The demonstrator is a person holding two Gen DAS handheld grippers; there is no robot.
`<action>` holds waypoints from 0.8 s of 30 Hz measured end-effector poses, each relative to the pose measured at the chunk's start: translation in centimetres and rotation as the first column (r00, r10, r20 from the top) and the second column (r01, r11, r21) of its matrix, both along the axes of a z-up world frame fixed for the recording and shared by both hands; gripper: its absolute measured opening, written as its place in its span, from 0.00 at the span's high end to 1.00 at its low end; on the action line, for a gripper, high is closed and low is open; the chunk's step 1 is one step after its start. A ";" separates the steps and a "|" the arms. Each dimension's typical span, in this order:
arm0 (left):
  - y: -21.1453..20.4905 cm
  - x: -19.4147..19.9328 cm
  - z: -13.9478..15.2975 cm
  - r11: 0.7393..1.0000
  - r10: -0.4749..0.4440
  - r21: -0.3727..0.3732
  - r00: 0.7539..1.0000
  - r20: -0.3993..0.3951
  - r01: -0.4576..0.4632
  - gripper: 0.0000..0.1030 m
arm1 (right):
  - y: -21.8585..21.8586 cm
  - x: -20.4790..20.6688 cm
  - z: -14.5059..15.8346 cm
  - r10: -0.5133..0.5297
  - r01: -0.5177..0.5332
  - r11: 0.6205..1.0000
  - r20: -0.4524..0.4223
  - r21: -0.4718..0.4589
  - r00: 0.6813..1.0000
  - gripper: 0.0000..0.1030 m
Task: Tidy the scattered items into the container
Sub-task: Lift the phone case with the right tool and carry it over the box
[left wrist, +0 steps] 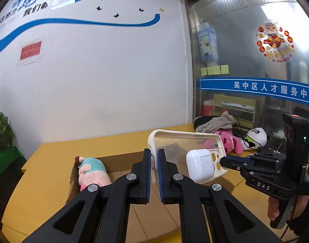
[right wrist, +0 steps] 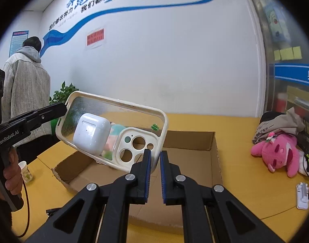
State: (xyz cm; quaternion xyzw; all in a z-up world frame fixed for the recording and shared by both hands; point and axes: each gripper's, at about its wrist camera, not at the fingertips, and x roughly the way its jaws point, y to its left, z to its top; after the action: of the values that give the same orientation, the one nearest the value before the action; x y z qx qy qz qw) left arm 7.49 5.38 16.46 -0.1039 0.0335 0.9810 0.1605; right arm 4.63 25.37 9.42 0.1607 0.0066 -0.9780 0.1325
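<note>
Both hand-held grippers clamp phone case (left wrist: 174,141) carrying earbud case (left wrist: 200,165), plush (left wrist: 91,172) in cardboard box (right wrist: 195,141)

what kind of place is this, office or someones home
Probably a public service office, not a home. A glass partition carries a blue banner with white lettering and sticky notes, and the wall bears a large blue slogan mural.

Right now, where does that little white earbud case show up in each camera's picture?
Left wrist view: the earbud case sits right of centre, lying in the phone case.
Right wrist view: the earbud case is left of centre, in the same phone case.
Shared landmark: the cardboard box below it.
</note>
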 end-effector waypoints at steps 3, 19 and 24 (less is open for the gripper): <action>0.3 1.3 -3.2 0.999 0.039 -0.022 0.998 0.047 -0.038 0.94 | -0.4 1.7 -2.6 0.008 -0.008 1.000 0.031 0.027 1.000 0.92; 0.2 5.3 -3.7 0.992 0.120 0.040 0.992 -0.029 -0.119 0.95 | -1.4 6.9 -3.1 0.020 -0.016 0.997 -0.052 0.073 0.998 0.92; -0.1 6.4 -2.9 0.995 0.094 0.047 0.995 -0.037 -0.092 0.95 | -1.6 7.8 -2.6 0.061 -0.059 0.995 -0.027 0.080 0.998 0.92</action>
State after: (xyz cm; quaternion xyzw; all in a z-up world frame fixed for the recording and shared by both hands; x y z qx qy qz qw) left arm 13.86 5.30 13.58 -0.0824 0.0094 0.9898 0.1161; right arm 12.40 23.77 6.81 0.1512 0.0521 -0.9749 0.1552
